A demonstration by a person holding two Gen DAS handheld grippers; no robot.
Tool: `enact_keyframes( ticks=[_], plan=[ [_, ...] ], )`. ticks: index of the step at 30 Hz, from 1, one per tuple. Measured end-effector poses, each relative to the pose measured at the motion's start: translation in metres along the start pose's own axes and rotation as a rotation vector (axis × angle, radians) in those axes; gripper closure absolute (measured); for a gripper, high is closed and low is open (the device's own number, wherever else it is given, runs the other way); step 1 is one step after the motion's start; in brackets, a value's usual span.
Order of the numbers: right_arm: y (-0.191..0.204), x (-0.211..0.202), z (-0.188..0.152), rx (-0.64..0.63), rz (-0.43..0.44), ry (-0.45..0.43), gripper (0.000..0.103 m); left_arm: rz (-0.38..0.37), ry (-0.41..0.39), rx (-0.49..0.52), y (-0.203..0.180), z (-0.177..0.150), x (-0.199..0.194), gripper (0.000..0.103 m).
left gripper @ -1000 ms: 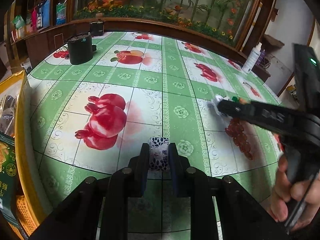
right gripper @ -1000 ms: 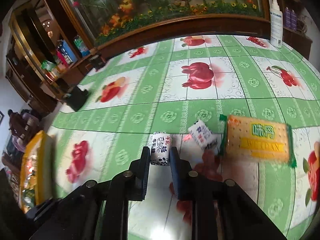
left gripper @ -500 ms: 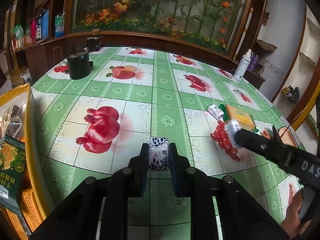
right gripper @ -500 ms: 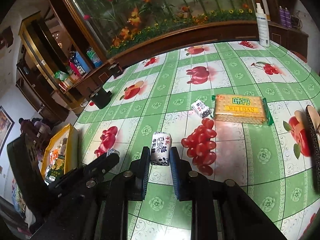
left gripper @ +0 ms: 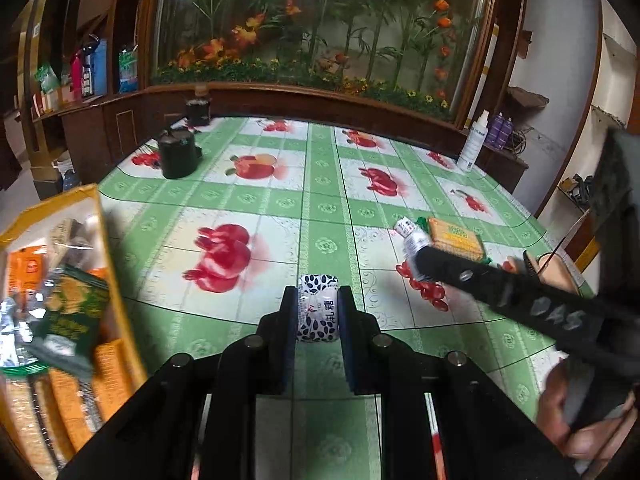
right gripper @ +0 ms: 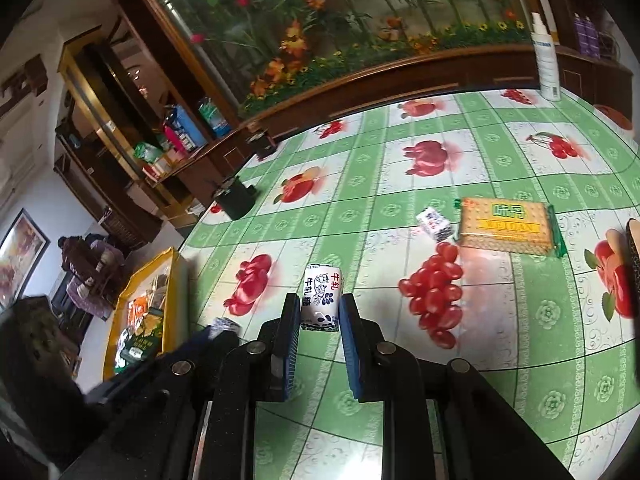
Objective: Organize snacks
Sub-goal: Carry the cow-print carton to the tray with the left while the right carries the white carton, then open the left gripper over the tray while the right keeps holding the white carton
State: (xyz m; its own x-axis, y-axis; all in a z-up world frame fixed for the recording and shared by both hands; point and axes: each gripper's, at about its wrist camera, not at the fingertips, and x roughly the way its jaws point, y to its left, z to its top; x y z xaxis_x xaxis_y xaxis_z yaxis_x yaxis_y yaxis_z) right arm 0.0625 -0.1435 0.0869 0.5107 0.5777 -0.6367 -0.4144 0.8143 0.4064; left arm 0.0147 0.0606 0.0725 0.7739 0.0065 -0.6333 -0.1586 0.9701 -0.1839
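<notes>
L claw: clamped on candy, above table | R claw: clamped on second candy, over table | yellow box with snacks at table's left edge | third candy touching biscuit pack on table, well apart from box

Tablecloth: green/white check w/ red fruit prints (cherries, pomegranates, apples), small green rosettes.
Nougat candy, left gripper: white wrapper, dark blue leaf specks, red + blue chars.
Nougat candy, right gripper: white, blue print, red chars.
Loose candy: white w/ blue.
Cracker pack: orange-tan, yellow band, green edges.
Snack box: yellow rim; orange, green, silver packs inside.
Gripper pads: blue; frames black.
Canister: black.
</notes>
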Motion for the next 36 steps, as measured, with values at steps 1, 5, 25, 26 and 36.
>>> enact_keyframes(
  ticks=[1,5,25,26,36],
  plan=[
    [0.004,0.001,-0.001,-0.011,0.000,0.000,0.081,0.001,-0.007,-0.001,0.002,0.001,-0.006,0.085],
    [0.016,0.000,-0.005,-0.045,0.020,-0.005,0.081,0.007,-0.051,-0.037,0.017,0.005,-0.031,0.085],
    [0.158,0.029,-0.066,-0.193,0.299,0.124,0.081,0.165,-0.156,-0.313,0.186,0.002,-0.099,0.084],
    [0.165,0.033,-0.070,-0.205,0.308,0.134,0.081,0.169,-0.152,-0.322,0.191,0.000,-0.098,0.084],
    [0.195,0.063,-0.103,-0.327,0.283,0.198,0.080,0.204,-0.075,-0.365,0.223,-0.019,-0.065,0.084]
  ],
)
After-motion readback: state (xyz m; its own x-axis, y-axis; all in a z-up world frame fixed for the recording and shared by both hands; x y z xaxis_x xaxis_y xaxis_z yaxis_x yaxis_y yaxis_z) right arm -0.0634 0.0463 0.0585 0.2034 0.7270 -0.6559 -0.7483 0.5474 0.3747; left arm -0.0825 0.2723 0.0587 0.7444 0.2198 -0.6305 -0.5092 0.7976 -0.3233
